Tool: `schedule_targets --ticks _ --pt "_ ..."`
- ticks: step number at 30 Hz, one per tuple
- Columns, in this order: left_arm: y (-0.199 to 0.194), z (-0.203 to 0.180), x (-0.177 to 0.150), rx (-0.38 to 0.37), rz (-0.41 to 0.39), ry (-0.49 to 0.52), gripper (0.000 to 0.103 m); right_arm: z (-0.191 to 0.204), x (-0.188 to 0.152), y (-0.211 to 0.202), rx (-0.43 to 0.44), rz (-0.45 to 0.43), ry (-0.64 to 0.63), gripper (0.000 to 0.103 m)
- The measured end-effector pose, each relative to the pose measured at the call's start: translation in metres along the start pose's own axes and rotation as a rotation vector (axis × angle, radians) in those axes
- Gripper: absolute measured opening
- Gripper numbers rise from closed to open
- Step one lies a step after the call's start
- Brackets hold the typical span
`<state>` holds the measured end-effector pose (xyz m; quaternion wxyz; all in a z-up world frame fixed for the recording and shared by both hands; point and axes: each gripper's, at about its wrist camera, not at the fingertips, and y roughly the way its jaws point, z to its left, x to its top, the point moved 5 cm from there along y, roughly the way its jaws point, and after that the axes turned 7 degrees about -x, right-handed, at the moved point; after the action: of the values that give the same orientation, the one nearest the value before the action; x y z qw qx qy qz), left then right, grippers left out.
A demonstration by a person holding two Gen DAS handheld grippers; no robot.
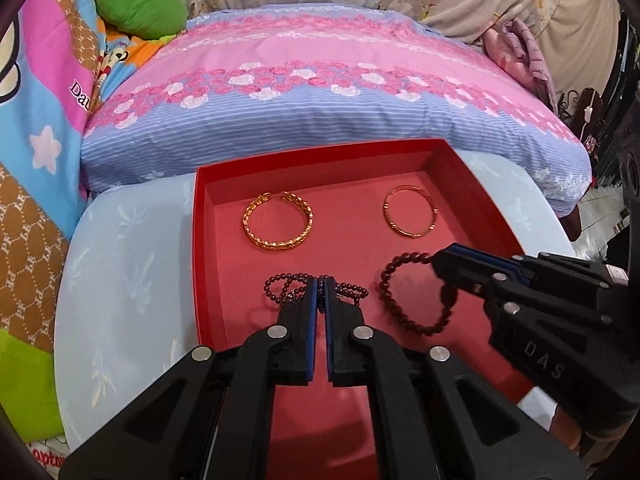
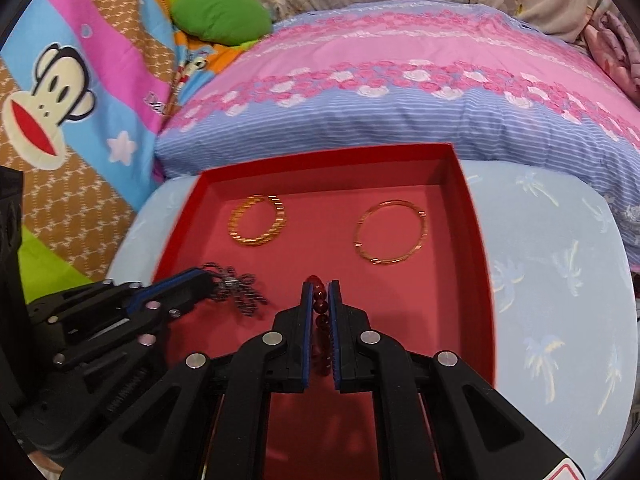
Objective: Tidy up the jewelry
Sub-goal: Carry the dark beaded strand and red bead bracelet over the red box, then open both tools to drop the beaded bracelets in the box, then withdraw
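Observation:
A red box (image 1: 320, 160) (image 2: 480, 264) sits on a pale blue cushion. Inside at the back lie a textured gold bangle (image 1: 277, 219) (image 2: 257, 220) on the left and a thin gold bangle (image 1: 410, 216) (image 2: 390, 232) on the right. My left gripper (image 1: 320, 286) (image 2: 210, 280) is shut on a dark beaded necklace (image 1: 280, 290) (image 2: 240, 294) bunched over the box's front left. My right gripper (image 2: 321, 286) (image 1: 438, 258) is shut on a dark red bead bracelet (image 1: 404, 292) (image 2: 319, 300), whose loop hangs over the box floor.
A pink and blue floral pillow (image 1: 328, 92) (image 2: 400, 92) lies right behind the box. A cartoon monkey blanket (image 2: 60, 92) and a green cushion (image 1: 140, 4) (image 2: 220, 12) lie at the left. The pale blue cushion (image 1: 128, 272) (image 2: 552, 280) surrounds the box.

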<state>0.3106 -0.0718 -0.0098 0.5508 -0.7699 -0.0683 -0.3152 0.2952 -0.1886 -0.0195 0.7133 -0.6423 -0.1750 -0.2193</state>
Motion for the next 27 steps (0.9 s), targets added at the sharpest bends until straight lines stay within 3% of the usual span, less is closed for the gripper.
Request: schedule_targets --ticks 6,12,14,16,20,27 --pt "0.018 0.008 0.011 0.021 0.009 -0.008 0.003 -0.024 0.006 0.01 -0.068 -0.015 0.025 0.007" --pt "0.021 0.016 0.027 0.06 -0.02 -0.044 0.005 -0.033 0.012 0.002 -0.079 -0.051 0.041 0.011" --pt "0.017 0.02 0.031 0.072 -0.033 -0.058 0.014 -0.032 0.011 -0.004 -0.078 -0.062 0.036 0.012" --pt "0.009 0.023 0.033 0.08 -0.051 -0.075 0.038 -0.031 0.009 -0.011 -0.079 -0.074 0.031 0.015" --pt "-0.013 0.024 0.029 0.102 -0.093 -0.071 0.042 -0.028 0.003 -0.026 -0.081 -0.099 0.028 0.022" --pt "-0.052 0.021 0.005 0.11 -0.127 -0.069 0.042 -0.02 -0.016 -0.055 -0.084 -0.131 0.01 0.023"
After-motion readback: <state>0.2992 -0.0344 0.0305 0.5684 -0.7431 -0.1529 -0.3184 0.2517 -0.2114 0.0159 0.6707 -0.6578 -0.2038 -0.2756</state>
